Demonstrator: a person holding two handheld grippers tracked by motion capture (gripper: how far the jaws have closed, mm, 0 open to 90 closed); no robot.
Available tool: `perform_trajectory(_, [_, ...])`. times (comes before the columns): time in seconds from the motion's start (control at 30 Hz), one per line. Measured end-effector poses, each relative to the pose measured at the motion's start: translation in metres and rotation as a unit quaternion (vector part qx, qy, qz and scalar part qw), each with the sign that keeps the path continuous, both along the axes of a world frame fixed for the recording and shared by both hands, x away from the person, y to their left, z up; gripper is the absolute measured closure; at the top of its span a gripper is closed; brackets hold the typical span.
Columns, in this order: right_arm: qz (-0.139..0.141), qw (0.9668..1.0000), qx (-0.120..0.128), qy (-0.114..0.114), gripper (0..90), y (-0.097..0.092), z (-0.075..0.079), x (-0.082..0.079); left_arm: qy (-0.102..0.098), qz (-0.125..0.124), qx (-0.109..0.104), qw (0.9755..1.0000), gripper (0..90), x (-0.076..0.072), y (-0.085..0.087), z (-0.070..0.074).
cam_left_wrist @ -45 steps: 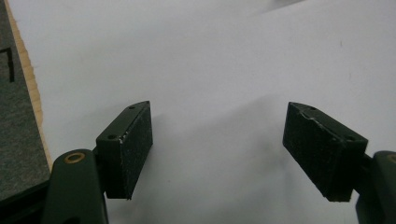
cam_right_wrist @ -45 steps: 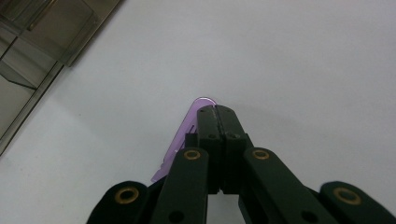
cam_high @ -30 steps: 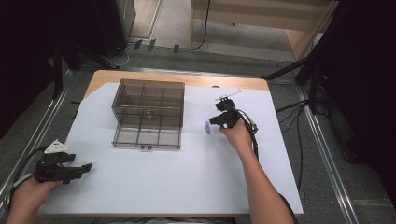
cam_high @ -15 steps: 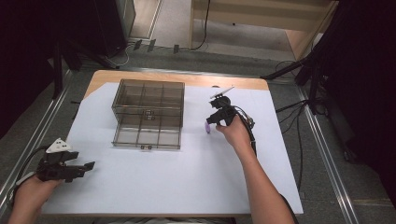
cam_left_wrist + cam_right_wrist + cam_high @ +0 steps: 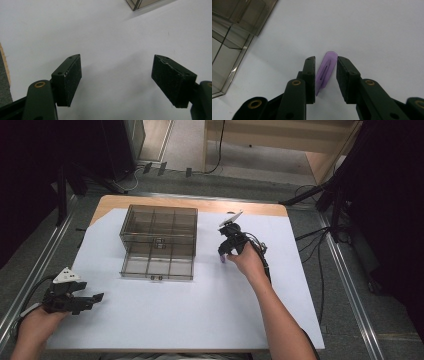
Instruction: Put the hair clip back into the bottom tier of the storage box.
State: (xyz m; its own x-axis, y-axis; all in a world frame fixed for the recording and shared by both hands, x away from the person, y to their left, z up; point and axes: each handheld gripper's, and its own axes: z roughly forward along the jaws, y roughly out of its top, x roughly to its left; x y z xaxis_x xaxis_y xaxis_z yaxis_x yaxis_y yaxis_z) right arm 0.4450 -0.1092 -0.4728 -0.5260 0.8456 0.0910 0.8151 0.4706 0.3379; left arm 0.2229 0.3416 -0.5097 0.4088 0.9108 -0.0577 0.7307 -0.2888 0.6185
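Fingers [image 5: 310, 75] of the right gripper [image 5: 325, 62] had just been spreading and stood loose astride the flat purple translucent plastic clip [image 5: 326, 71], which lay on the white paper-covered table [image 5: 165, 315] between the pads, seemingly just released. At ten o'clock from the clip stood the smoky clear plastic compartment box [image 5: 159, 241], its tray pulled forward, probably the clip's destination; nothing lay between them. Far off at eight o'clock, the left gripper [image 5: 117, 75] rested wide open and empty over bare paper.
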Motion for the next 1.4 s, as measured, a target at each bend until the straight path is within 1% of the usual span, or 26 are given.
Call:
perform_trajectory(0.07, [-0.001,1.0000,-0.006,0.003,70.6,0.002,-0.001,0.001,0.000,0.000,0.000,1.0000,25.0,0.000,0.000,0.000])
perform_trajectory(0.17, [0.001,0.9998,-0.019,0.002,70.4,0.003,-0.004,0.001,-0.001,0.000,0.000,1.0000,25.0,0.000,0.000,0.000])
perform_trajectory(0.27, [-0.006,0.9997,-0.022,0.006,70.3,0.004,-0.006,0.002,-0.001,-0.001,0.001,1.0000,25.0,0.000,-0.001,0.000])
perform_trajectory(0.43, [-0.003,0.9995,-0.025,0.016,69.8,0.008,-0.010,0.003,-0.001,-0.001,0.001,1.0000,25.0,0.000,-0.001,0.000])
perform_trajectory(0.53, [-0.001,0.9990,-0.039,0.020,69.5,0.012,-0.012,0.004,-0.001,0.000,0.001,1.0000,25.0,0.000,0.000,0.000])
perform_trajectory(0.67, [0.004,0.9984,-0.054,0.017,69.8,0.018,-0.013,0.004,0.000,0.000,0.001,1.0000,25.0,0.001,0.000,0.000])
perform_trajectory(0.83, [0.010,0.9975,-0.069,0.014,72.2,0.020,-0.013,0.002,0.000,0.000,0.001,1.0000,25.0,0.000,0.000,0.000])
perform_trajectory(0.97, [0.014,0.9972,-0.073,0.012,73.8,0.021,-0.013,0.002,0.001,-0.002,0.004,1.0000,25.0,0.001,0.000,0.000])
perform_trajectory(1.17, [0.020,0.9967,-0.079,0.005,77.2,0.023,-0.014,-0.001,0.000,-0.002,0.003,1.0000,25.0,0.001,-0.001,0.000])
perform_trajectory(1.2, [0.020,0.9967,-0.079,0.004,77.3,0.023,-0.014,-0.001,0.000,-0.001,0.000,1.0000,25.0,0.000,-0.001,0.000])
perform_trajectory(1.33, [0.015,0.9974,-0.069,0.011,77.6,0.021,-0.014,0.000,0.000,-0.001,0.001,1.0000,25.0,0.001,0.000,0.000])
perform_trajectory(1.4, [0.017,0.9977,-0.065,0.012,77.6,0.020,-0.014,0.001,0.000,-0.001,0.000,1.0000,25.0,0.001,0.000,0.000])
